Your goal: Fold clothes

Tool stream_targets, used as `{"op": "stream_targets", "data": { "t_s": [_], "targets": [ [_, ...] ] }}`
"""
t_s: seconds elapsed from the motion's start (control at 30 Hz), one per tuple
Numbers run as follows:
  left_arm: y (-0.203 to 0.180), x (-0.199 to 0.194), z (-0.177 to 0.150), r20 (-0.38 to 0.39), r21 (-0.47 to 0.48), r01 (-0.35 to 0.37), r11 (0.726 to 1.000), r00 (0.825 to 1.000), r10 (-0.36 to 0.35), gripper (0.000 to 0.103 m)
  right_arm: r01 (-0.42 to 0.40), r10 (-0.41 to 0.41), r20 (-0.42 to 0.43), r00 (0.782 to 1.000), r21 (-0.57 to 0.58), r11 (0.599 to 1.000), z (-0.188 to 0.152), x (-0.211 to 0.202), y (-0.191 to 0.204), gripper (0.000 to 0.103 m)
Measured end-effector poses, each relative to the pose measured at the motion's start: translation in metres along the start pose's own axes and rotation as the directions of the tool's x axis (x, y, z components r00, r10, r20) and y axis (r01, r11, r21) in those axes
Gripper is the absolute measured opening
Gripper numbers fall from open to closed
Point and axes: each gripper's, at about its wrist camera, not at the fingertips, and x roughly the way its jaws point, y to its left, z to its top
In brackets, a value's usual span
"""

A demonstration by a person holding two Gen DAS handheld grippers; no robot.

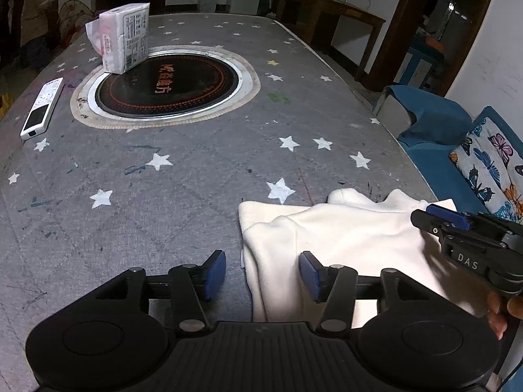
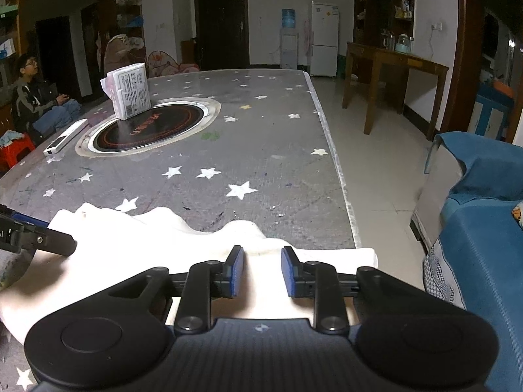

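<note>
A white fleece garment (image 1: 343, 235) lies rumpled at the near right corner of the grey star-print table (image 1: 147, 202). My left gripper (image 1: 263, 274) is open just above the garment's left edge, one blue pad over bare table and the other over the cloth. My right gripper (image 2: 263, 271) is open, low over the garment (image 2: 157, 228) near the table's right edge, with nothing between its pads. In the left wrist view the right gripper (image 1: 425, 217) comes in from the right over the cloth. The left gripper's finger (image 2: 62, 241) shows at the left of the right wrist view.
A round black hob (image 1: 166, 88) is set into the table's middle, with a tissue pack (image 1: 122, 39) on its far rim and a white remote (image 1: 41, 112) to its left. A blue sofa (image 2: 483, 212) stands right of the table. A person (image 2: 29, 98) sits far left.
</note>
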Motion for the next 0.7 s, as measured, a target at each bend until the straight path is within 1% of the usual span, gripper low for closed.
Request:
{"op": "stream_targets", "data": {
  "t_s": [0.2, 0.27, 0.33, 0.4, 0.43, 0.57, 0.7],
  "targets": [
    [0.002, 0.001, 0.001, -0.002, -0.006, 0.0, 1.0, 1.0, 0.0, 0.058, 0.0, 0.0, 0.003, 1.0, 0.002, 1.0, 0.001, -0.004, 0.0, 0.027],
    [0.001, -0.001, 0.0, 0.001, -0.004, -0.001, 1.0, 1.0, 0.001, 0.058, 0.0, 0.0, 0.007, 1.0, 0.004, 1.0, 0.001, -0.007, 0.001, 0.032],
    [0.001, -0.003, 0.0, 0.005, 0.0, -0.002, 1.0, 1.0, 0.002, 0.059, 0.0, 0.0, 0.011, 1.0, 0.006, 1.0, 0.001, -0.01, 0.002, 0.033],
    [0.001, -0.005, 0.0, 0.009, 0.002, -0.004, 1.0, 1.0, 0.004, 0.06, 0.0, 0.0, 0.016, 1.0, 0.007, 1.0, 0.001, -0.014, 0.003, 0.036],
    [0.0, -0.006, -0.001, 0.01, 0.002, -0.004, 1.0, 1.0, 0.004, 0.061, 0.0, 0.0, 0.018, 1.0, 0.008, 1.0, 0.001, -0.015, 0.003, 0.039],
    [0.0, -0.01, -0.004, 0.013, 0.004, -0.002, 1.0, 1.0, 0.001, 0.062, -0.001, 0.001, 0.021, 1.0, 0.009, 1.0, -0.002, -0.024, 0.006, 0.043],
    [-0.002, -0.016, -0.008, 0.018, 0.01, 0.002, 1.0, 1.0, -0.002, 0.066, -0.002, 0.002, 0.022, 1.0, 0.011, 1.0, -0.007, -0.033, 0.009, 0.044]
  ]
}}
